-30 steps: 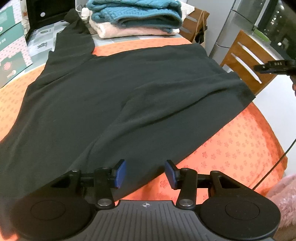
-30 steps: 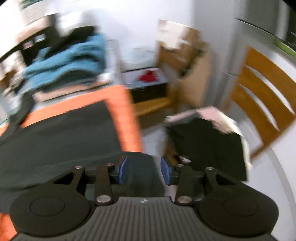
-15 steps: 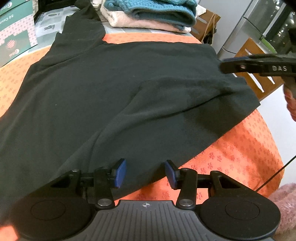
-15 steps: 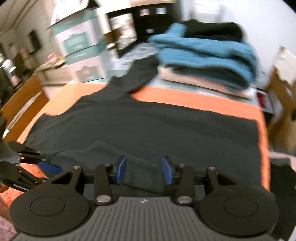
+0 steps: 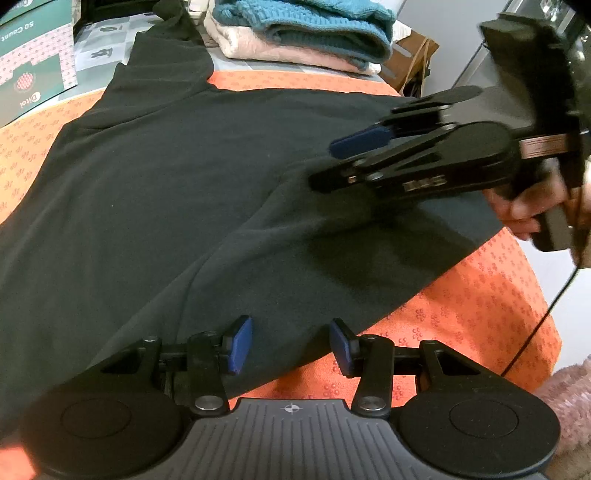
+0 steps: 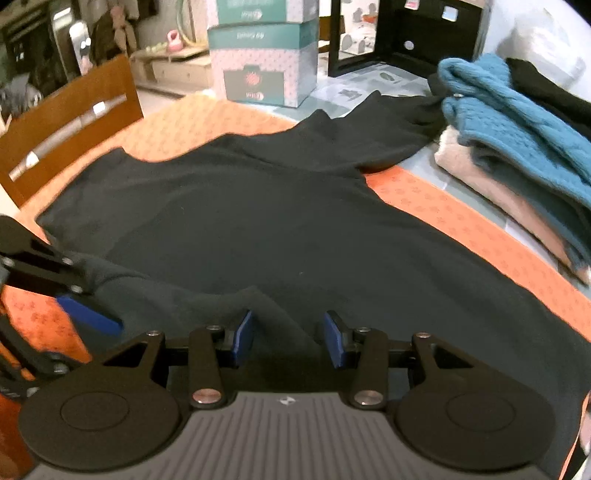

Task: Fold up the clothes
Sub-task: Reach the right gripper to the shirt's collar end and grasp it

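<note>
A black garment (image 5: pixel 221 184) lies spread flat on the orange tablecloth (image 5: pixel 461 314), one sleeve reaching toward the far clothes pile. A soft ridge runs through the cloth from the near hem. My left gripper (image 5: pixel 291 339) hovers open over that near hem, with nothing pinched between its blue pads. My right gripper (image 5: pixel 340 162), held by a hand (image 5: pixel 532 210), reaches in from the right above the garment's right side, jaws apart and empty. In the right wrist view the right gripper (image 6: pixel 288 338) is open over the black garment (image 6: pixel 277 221), and the left gripper (image 6: pixel 62 291) shows at the left edge.
Folded sweaters, teal on pink, are stacked (image 5: pixel 303 33) at the far side of the table, also visible as a stack (image 6: pixel 517 136). Green-and-white boxes (image 6: pixel 262 62) and a black frame (image 6: pixel 406 33) stand behind. A wooden chair (image 6: pixel 70 110) is beside the table. A pink fluffy thing (image 5: pixel 569 398) sits near right.
The right gripper has swung in from beyond the table's right edge and now hangs over the garment's right side, rolled over. The left gripper has hardly moved.
</note>
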Demonstrator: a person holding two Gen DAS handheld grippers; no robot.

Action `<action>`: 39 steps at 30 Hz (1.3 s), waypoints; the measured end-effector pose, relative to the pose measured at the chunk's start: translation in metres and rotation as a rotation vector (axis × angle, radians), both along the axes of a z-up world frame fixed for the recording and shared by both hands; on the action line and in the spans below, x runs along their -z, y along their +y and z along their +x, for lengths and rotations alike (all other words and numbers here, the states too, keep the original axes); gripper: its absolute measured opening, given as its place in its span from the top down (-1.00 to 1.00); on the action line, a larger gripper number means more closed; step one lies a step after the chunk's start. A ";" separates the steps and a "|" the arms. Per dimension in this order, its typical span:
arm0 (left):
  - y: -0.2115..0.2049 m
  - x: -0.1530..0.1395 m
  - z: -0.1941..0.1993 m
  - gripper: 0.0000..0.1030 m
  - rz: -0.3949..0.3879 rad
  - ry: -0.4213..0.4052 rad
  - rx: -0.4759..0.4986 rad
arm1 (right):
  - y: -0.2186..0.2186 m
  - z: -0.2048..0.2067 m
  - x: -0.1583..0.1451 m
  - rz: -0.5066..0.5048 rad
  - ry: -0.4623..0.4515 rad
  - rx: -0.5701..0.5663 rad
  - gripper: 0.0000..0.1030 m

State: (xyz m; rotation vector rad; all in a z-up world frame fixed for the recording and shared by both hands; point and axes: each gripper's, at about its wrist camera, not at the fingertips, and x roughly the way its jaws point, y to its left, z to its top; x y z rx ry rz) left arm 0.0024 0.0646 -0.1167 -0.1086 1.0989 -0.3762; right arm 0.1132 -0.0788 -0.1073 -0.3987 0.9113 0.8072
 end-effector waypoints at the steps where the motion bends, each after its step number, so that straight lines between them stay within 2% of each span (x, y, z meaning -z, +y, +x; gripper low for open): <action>1: 0.000 0.000 0.000 0.04 -0.002 -0.001 -0.001 | 0.004 0.002 0.004 -0.015 -0.006 -0.001 0.08; 6: 0.002 0.002 0.000 0.04 -0.006 -0.007 0.005 | 0.015 0.014 0.018 -0.033 -0.008 0.021 0.08; 11: 0.007 0.002 0.000 0.03 -0.034 -0.003 -0.011 | 0.015 0.028 0.022 -0.009 0.045 0.055 0.07; 16: 0.015 -0.003 0.000 0.03 -0.075 0.014 -0.056 | 0.008 0.039 -0.004 0.080 0.062 0.105 0.07; 19: 0.023 -0.017 -0.006 0.03 -0.085 -0.020 -0.098 | 0.004 0.053 -0.026 0.132 0.046 0.148 0.06; 25: 0.048 -0.042 -0.010 0.03 -0.076 -0.076 -0.224 | 0.004 0.097 -0.050 0.183 0.013 0.269 0.05; 31: 0.077 -0.047 -0.006 0.03 -0.063 -0.082 -0.332 | 0.019 0.146 -0.059 0.214 -0.026 0.392 0.05; 39: 0.095 -0.036 0.004 0.03 -0.070 -0.047 -0.386 | 0.066 0.208 -0.033 0.191 -0.014 0.454 0.05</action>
